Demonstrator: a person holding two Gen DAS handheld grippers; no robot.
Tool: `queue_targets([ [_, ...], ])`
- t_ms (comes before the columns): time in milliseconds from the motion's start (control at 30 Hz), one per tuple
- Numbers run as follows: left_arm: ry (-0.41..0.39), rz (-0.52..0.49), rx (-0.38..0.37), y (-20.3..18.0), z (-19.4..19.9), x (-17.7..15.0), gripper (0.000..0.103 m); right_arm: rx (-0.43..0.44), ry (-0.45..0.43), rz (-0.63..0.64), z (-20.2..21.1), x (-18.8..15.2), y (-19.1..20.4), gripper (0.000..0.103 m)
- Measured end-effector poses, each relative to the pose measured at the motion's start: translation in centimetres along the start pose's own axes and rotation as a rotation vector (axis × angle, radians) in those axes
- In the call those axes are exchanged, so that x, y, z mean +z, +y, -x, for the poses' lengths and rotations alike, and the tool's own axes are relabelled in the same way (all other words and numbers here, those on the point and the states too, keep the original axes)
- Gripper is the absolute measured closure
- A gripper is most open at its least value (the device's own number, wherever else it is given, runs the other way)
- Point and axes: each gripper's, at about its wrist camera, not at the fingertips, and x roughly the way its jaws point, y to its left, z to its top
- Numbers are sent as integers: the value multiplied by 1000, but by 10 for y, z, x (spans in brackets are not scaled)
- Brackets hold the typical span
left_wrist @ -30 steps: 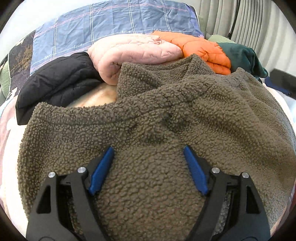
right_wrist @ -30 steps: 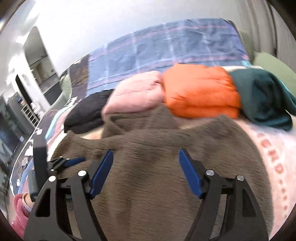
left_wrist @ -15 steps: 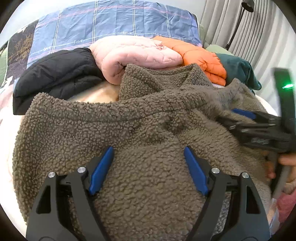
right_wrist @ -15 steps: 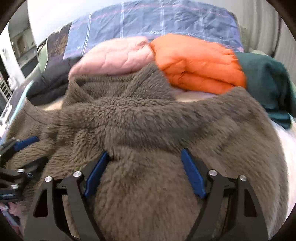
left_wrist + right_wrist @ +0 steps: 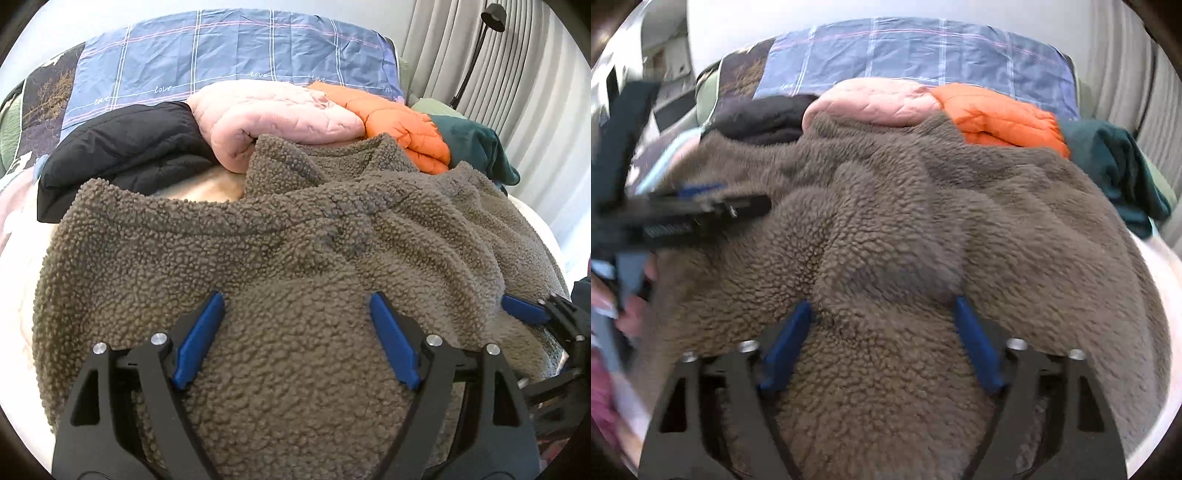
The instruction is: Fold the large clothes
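A brown fleece jacket [image 5: 295, 240] [image 5: 923, 221] lies spread over the bed, collar toward the far side. My left gripper [image 5: 297, 306] rests low on its near part, jaws wide and opening a little more, with pile beneath them and nothing pinched. My right gripper [image 5: 884, 308] is pressed down into the fleece. Its jaws are closing with a raised fold between the blue pads, and the fingertips are sunk in the pile. Each gripper appears in the other's view: the right gripper [image 5: 524, 310] at the right edge, the left gripper [image 5: 701, 206] blurred at the left.
Folded garments line the far side: a black jacket [image 5: 122, 151], a pink quilted one [image 5: 280, 114], an orange puffer [image 5: 399, 118] and a dark green piece [image 5: 476, 144]. A blue plaid pillow [image 5: 229, 59] lies behind them, with curtains and a lamp [image 5: 491, 14] at the right. A person's hand [image 5: 631, 314] holds the left gripper.
My right gripper has dropped forward onto the fleece and its jaws have narrowed around a fold. In the left wrist view it has sunk to the lower right edge. My left gripper has hardly moved.
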Motion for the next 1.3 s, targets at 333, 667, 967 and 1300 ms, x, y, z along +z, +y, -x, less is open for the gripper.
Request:
queue_targets([
  [333,-24,-3,41,-5,12,-5,20,40,-14,41,22,-44,20,48],
  [667,-176,64,167,63,126,-84,19,99,17,75,34,-58,33,48],
  [967,-157,327,-13,127,130,-140,32,122,9,53,38,-56,30,45],
  [1300,-161,296,-69,122,129,-125,78,112,-21,61,37,-59,28,44],
])
